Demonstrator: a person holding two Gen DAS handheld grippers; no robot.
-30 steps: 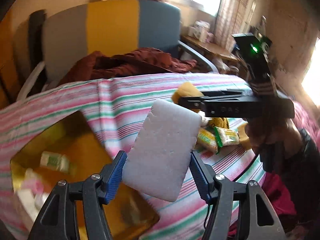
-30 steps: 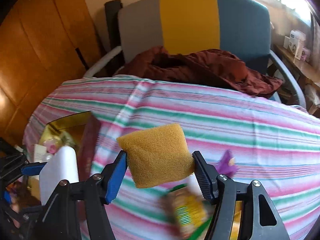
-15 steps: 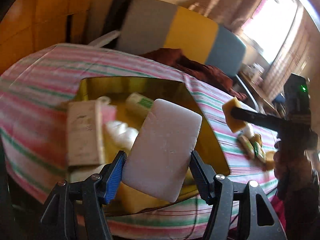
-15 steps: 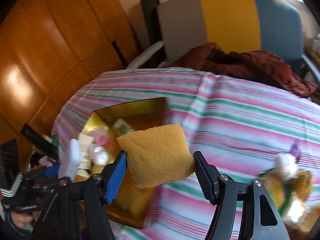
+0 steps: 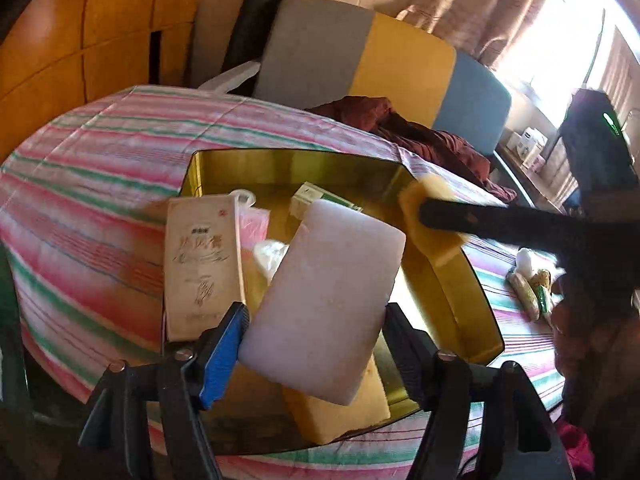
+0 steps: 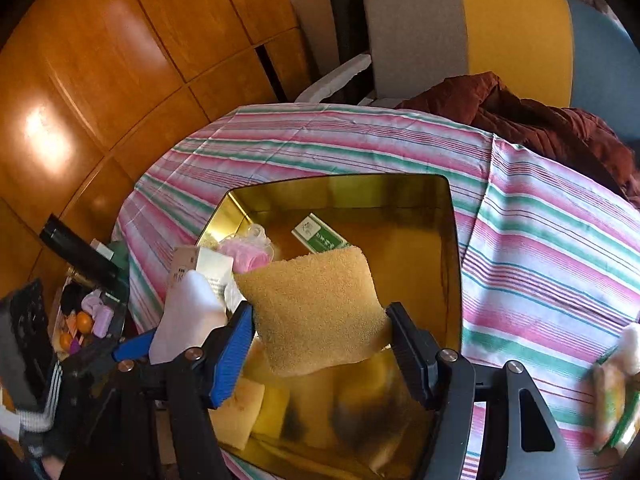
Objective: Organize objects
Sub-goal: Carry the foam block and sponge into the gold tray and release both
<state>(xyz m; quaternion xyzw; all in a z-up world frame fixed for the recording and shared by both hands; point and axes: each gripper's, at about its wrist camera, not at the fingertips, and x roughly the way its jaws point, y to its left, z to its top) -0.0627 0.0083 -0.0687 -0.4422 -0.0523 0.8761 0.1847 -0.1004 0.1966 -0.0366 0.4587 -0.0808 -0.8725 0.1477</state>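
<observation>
A gold tin (image 5: 288, 164) sits on the striped tablecloth (image 5: 100, 168). It holds a beige box (image 5: 202, 264), a green-white packet (image 5: 316, 196), a pink item (image 5: 254, 224) and a yellow sponge block (image 5: 340, 412). My left gripper (image 5: 314, 320) hangs over the tin's near side. Its jaws are opening, but both pads still touch the white sponge (image 5: 324, 296) between them. My right gripper (image 6: 320, 328) is shut on a yellow sponge (image 6: 316, 312) above the tin (image 6: 340, 188). In the left wrist view that yellow sponge (image 5: 432, 236) hovers at the tin's right rim.
Snack packets (image 5: 528, 284) lie on the cloth to the right of the tin. Behind the table is a grey, yellow and blue chair (image 5: 360, 60) with a dark red cloth (image 5: 420, 136) on it. Wooden panels (image 6: 120, 60) line the left. A basket of small items (image 6: 84, 316) stands low on the left.
Both grippers swung left, away from the snack packets, and now hang over the gold tin. The left one then held still while the right one came in above the tin with its yellow sponge.
</observation>
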